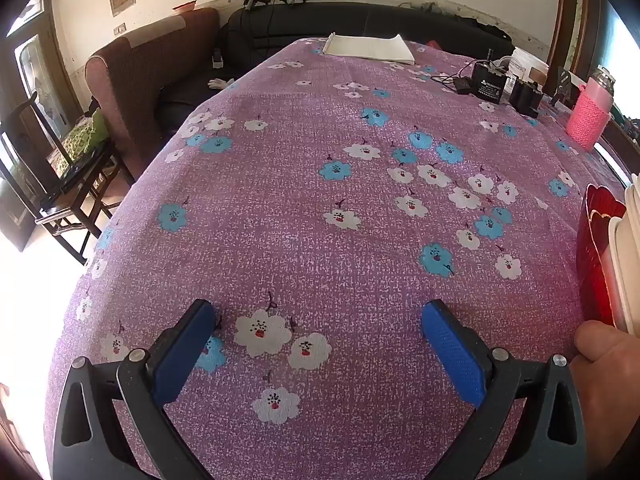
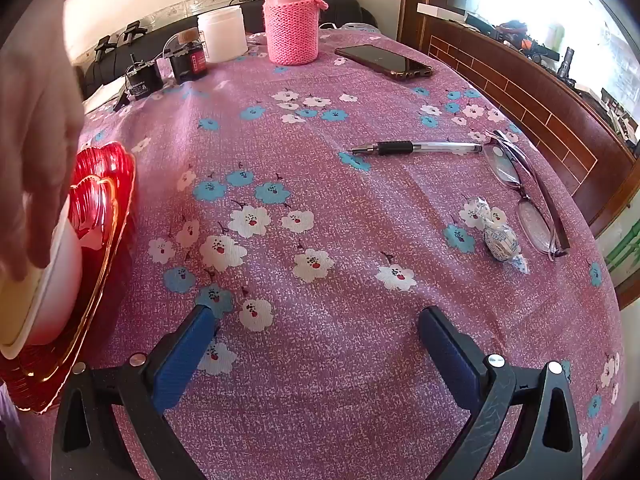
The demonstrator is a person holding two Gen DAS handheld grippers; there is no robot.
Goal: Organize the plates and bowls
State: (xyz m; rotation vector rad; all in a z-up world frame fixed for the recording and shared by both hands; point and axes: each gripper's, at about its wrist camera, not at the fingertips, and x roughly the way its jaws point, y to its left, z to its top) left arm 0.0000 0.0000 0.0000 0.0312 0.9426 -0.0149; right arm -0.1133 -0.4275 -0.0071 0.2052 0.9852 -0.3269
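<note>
A red ribbed glass plate [image 2: 102, 216] with a gold rim is tilted up at the left edge of the right wrist view, with a white bowl [image 2: 60, 276] against its face. A person's hand [image 2: 36, 128] rests on the bowl's rim. In the left wrist view the same red plate [image 1: 592, 252] and white bowl [image 1: 624, 264] show at the far right edge, with a thumb [image 1: 600, 344] below them. My left gripper [image 1: 320, 316] is open over the bare floral cloth. My right gripper [image 2: 318, 322] is open too, just right of the plate, with nothing between its fingers.
A purple floral cloth [image 1: 304, 216] covers the table. On it lie a pen [image 2: 416, 147], glasses [image 2: 524, 196], a wrapped candy [image 2: 500, 240], a phone [image 2: 384, 61], a pink knit-sleeved flask [image 2: 292, 20], a white jar [image 2: 222, 32], black batteries [image 1: 490, 84] and a notepad [image 1: 368, 49]. Sofas and a chair [image 1: 68, 172] stand beyond the table.
</note>
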